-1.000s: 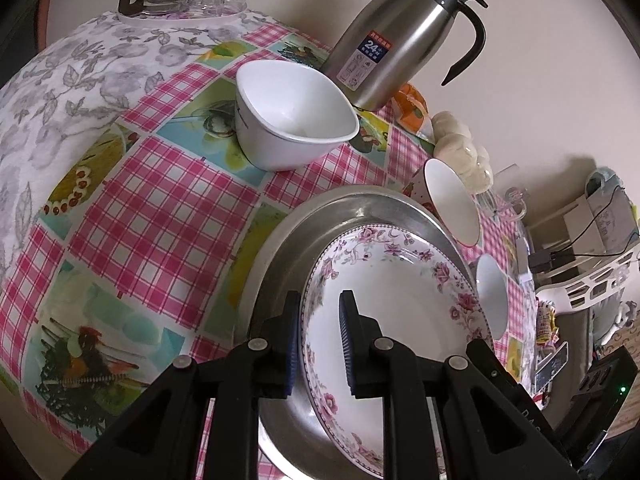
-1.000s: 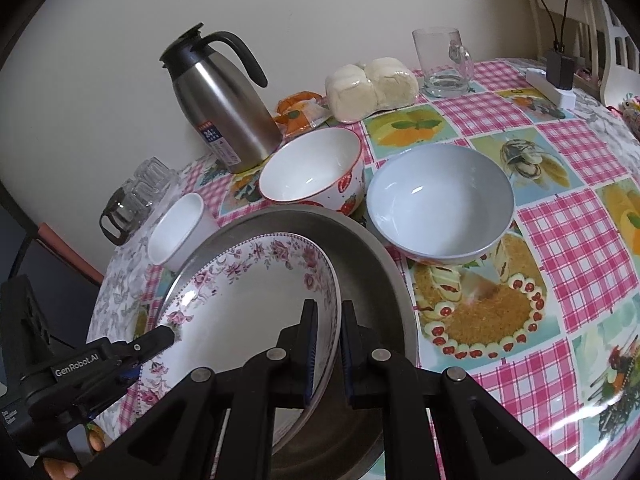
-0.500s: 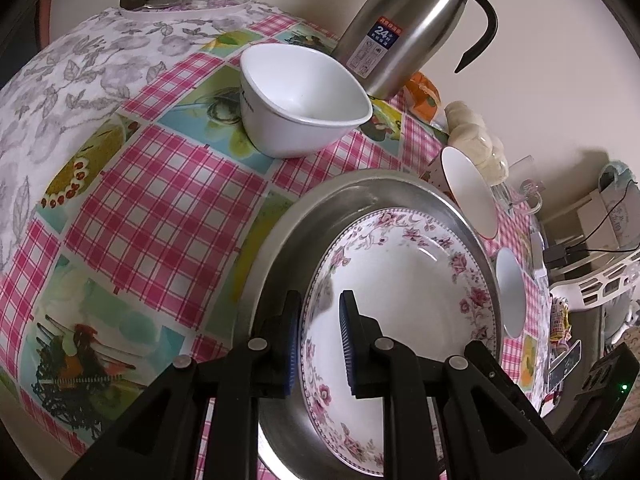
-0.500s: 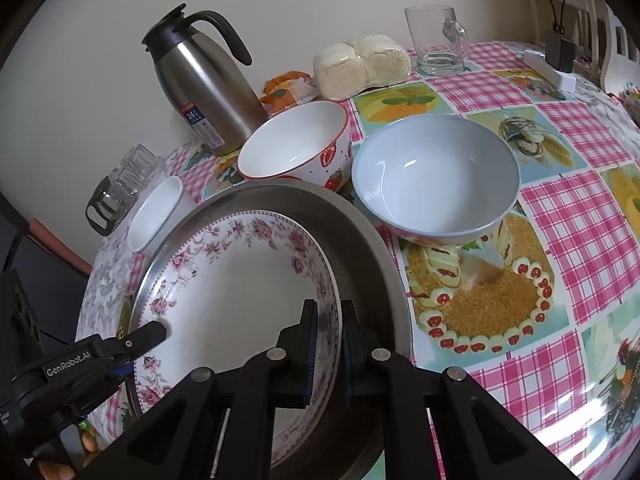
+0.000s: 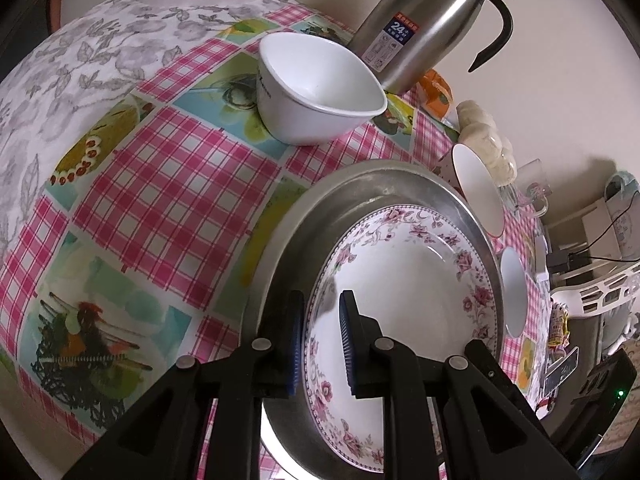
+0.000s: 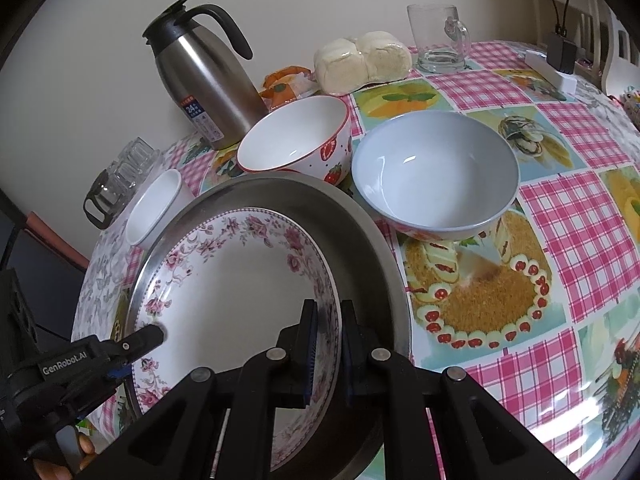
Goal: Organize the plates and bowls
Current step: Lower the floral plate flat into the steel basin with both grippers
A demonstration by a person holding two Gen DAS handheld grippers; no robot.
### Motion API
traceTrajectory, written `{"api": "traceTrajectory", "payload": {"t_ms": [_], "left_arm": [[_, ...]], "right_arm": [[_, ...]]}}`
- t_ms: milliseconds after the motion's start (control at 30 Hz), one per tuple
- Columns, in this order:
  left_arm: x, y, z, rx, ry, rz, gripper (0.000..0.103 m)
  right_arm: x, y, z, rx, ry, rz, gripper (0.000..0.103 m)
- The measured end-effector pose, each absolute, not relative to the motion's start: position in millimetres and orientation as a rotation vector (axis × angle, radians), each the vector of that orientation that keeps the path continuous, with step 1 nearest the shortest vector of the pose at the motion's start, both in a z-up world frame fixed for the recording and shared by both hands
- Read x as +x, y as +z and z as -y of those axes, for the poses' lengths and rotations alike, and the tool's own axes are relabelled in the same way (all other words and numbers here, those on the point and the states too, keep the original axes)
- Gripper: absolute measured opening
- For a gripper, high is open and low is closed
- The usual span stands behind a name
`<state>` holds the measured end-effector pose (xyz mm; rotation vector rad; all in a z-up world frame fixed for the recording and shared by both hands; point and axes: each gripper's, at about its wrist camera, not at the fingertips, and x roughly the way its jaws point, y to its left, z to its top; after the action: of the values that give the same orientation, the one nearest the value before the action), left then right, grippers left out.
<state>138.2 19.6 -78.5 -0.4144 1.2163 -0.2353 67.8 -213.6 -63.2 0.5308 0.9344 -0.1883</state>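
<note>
both tongs (image 5: pixel 320 336) (image 6: pixel 329 344) clamp floral plate (image 6: pixel 240 280) rim; strawberry bowl (image 6: pixel 296 140), thermos (image 6: pixel 204 84) behind.

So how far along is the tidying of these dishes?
Early on. The floral plate lies inside the metal pan, and both grippers, left and right, are clamped on its opposite rims. Left to sort: the white bowl, strawberry bowl and blue bowl each sit separately on the tablecloth, unstacked.

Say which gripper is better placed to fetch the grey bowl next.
Right, probably. The right gripper straddles the floral plate rim on the side facing the grey bowl; the left gripper holds the far rim, near the white bowl.
</note>
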Motion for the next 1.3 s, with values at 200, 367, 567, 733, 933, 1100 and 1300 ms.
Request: {"api": "traceTrajectory", "payload": {"t_ms": [200,367,567,733,933,1100,1300], "left_arm": [[138,-78,-20,-0.42,-0.23,-1.218,0.018],[139,-78,-20,-0.42,-0.229,-1.234,0.018],[140,-78,-15,-0.387,-0.234,-1.259,0.021],[140,-76,-9,-0.374,-0.252,-1.265,0.03],[140,-76,-12,-0.387,-0.254,-1.265,0.03],[138,-74,-10,-0.37,-0.25,-1.265,0.03],[137,-64,-10,-0.343,-0.253,-1.226,0.036]], "right_arm": [[69,-63,214,0.53,-0.186,-0.938,0.012],[70,-63,213,0.505,-0.185,-0.952,0.013],[69,-61,214,0.501,-0.194,-0.966,0.015],[69,-60,214,0.5,-0.192,-0.975,0.015],[68,-61,216,0.525,-0.183,-0.97,0.016],[68,-61,216,0.536,-0.179,-0.972,0.016],[64,-47,215,0.505,-0.18,-0.923,0.031]]}}
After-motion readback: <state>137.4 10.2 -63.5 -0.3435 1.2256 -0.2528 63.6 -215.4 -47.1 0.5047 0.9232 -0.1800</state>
